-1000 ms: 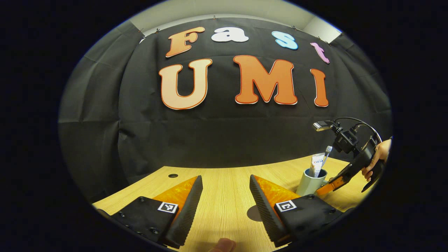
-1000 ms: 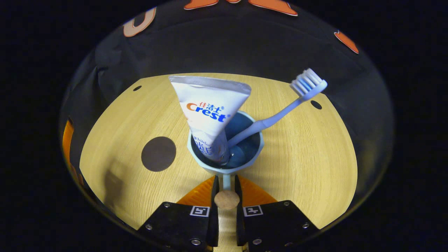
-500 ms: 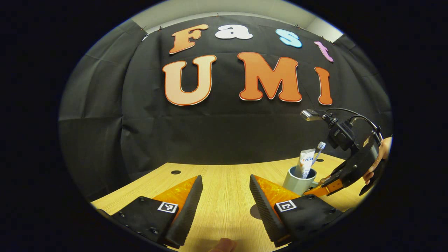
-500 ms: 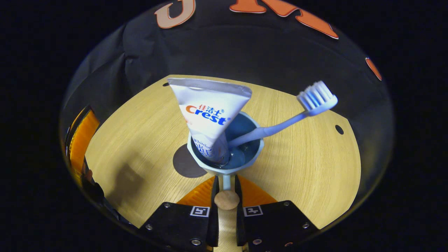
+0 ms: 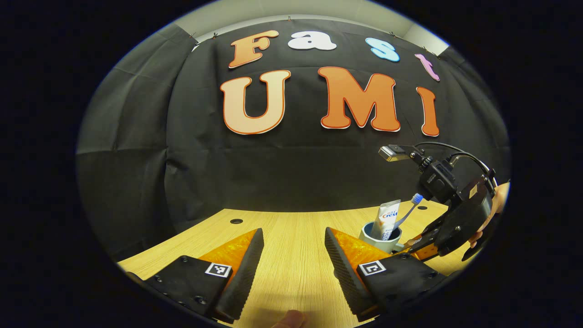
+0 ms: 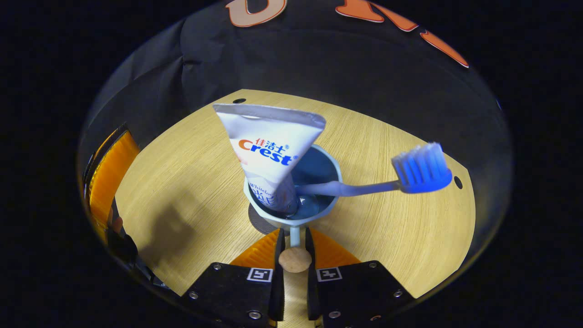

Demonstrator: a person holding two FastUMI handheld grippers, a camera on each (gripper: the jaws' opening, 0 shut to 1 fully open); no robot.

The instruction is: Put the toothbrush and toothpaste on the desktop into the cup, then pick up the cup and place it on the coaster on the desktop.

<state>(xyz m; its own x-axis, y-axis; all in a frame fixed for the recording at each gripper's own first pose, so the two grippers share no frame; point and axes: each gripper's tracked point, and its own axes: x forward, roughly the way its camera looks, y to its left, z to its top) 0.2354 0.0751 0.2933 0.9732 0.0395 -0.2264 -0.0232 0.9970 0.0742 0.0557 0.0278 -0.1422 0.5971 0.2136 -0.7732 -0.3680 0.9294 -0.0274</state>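
Observation:
A pale blue cup (image 6: 319, 217) holds a white toothpaste tube (image 6: 271, 150) and a blue-bristled toothbrush (image 6: 421, 168) that leans out to the right. My right gripper (image 6: 294, 233) is shut on the cup's handle (image 6: 295, 237). Under the cup's left side a sliver of the dark round coaster (image 6: 258, 222) shows; whether the cup rests on it I cannot tell. In the left gripper view the cup (image 5: 378, 238) stands at the right, with the right gripper (image 5: 421, 246) and a hand (image 5: 498, 200) behind it. My left gripper (image 5: 294, 234) is open over bare wood.
The light wooden table (image 6: 387, 237) has small cable holes (image 6: 239, 100) near its far edge, one also at the left (image 5: 236, 221). The black cloth wall rises right behind the table. The left gripper (image 6: 107, 177) shows at the left rim of the right gripper view.
The right gripper has carried the cup leftward until it sits over the coaster, which is now almost covered. The toothbrush has swung lower and further right in the cup. The left gripper stays open.

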